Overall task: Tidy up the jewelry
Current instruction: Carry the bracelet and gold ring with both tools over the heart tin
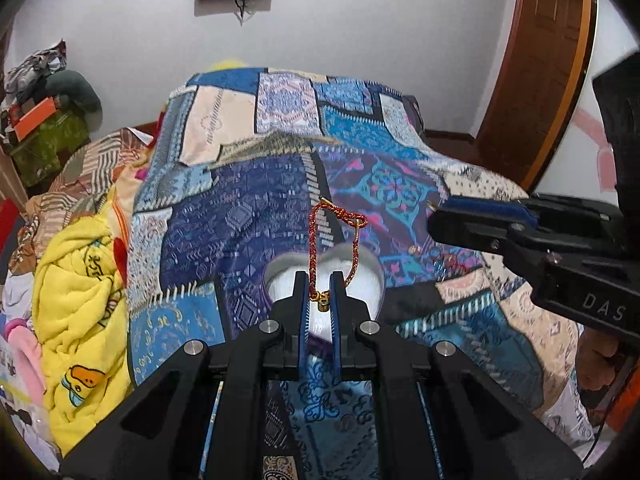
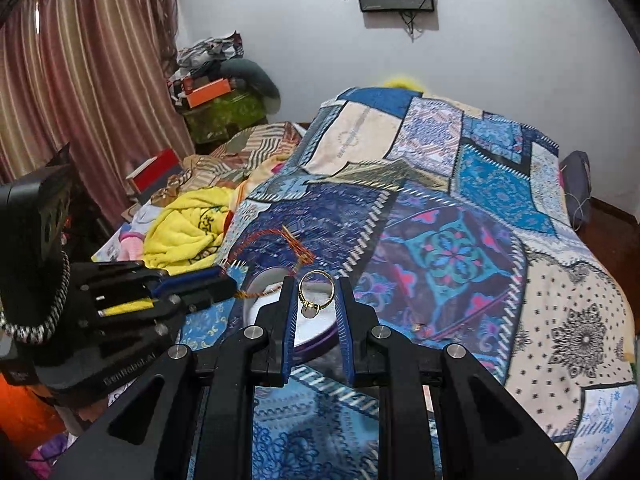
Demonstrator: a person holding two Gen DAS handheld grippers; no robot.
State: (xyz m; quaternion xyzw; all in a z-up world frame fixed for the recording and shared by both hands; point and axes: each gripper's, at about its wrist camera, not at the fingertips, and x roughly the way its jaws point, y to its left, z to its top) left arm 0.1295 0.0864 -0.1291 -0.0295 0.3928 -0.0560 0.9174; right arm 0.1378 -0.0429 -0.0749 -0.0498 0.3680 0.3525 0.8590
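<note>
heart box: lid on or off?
Off. The heart box is open on top, white lining showing; the left gripper holds a red bracelet over it.

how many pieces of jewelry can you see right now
2: a red braided bracelet held in the left tool, and a gold ring between the right tool's fingers. Others may be hidden.

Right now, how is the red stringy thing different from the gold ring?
The bracelet is a red-and-gold braided cord loop; the ring is a stiff gold band. The bracelet is longer and ends in a small gold bead; the ring is small and round. Both sit pinched in a claw above the heart box.
</note>
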